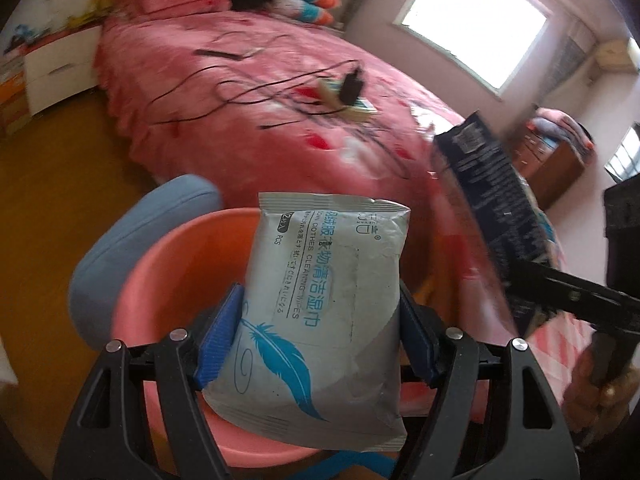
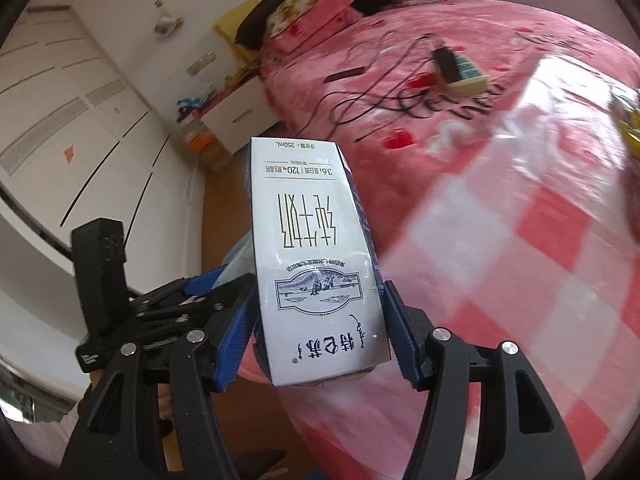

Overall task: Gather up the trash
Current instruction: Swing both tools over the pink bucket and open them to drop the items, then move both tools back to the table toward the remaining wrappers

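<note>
Left wrist view – fingers (image 1: 316,344) pinch a soft, light wipes pack (image 1: 324,312); right fingers (image 2: 320,332) squeeze a stiff milk carton (image 2: 316,256) – hold its flat sides.

You face a pink-quilted bed (image 1: 280,120), bright window (image 1: 476,20), white wardrobe (image 2: 60,120) and orange-brown floor (image 1: 60,180).

Matte black plastic left claw (image 1: 320,340) and right claw (image 2: 318,322), each with ribbed blue pads (image 1: 218,338) and round silver screws (image 2: 195,336) at the pivots.
</note>
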Motion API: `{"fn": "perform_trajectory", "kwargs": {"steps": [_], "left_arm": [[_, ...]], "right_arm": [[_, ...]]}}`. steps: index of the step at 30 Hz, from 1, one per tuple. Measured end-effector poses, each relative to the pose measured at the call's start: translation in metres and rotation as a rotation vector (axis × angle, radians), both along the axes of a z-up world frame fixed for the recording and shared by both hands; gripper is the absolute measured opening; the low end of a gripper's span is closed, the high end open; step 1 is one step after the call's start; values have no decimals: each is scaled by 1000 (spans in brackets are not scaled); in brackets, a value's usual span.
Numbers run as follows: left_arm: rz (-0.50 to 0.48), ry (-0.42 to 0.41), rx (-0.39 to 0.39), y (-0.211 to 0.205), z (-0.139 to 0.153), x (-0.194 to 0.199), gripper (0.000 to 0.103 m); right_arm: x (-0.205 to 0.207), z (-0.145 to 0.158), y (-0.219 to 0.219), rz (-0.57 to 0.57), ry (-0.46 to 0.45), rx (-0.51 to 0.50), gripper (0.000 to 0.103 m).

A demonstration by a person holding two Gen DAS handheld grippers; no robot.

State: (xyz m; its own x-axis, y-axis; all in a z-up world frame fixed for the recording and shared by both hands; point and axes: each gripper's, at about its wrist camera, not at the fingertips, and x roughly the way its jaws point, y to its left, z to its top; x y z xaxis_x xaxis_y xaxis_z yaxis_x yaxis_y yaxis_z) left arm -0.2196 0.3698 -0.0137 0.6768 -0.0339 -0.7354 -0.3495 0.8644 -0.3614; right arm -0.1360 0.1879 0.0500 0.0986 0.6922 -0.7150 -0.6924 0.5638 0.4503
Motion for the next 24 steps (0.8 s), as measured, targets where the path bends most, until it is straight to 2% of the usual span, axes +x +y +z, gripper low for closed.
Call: {"fn": "perform_trajectory", "kwargs": {"steps": [2, 3, 4, 7, 14, 24], "left_arm": [[40, 35, 9, 12, -9, -3, 81], [68, 46, 6, 19, -13, -6, 82], [87, 46, -4, 25, -16, -10, 82], [125, 48, -2, 37, -17, -17, 84], [138, 23, 55, 37, -8, -19, 84], [66, -1, 41, 17, -2, -10, 84]], "right_arm": [[-4, -3, 11, 37, 14, 4, 69], [-8, -4, 18, 43, 15, 0, 78], [-9, -5, 20, 40, 13, 2, 82], [-11, -4, 16, 14, -2, 2, 85], [-4, 10, -22, -121, -81, 0, 89], [-5, 9, -71, -224, -107, 6, 90]]}}
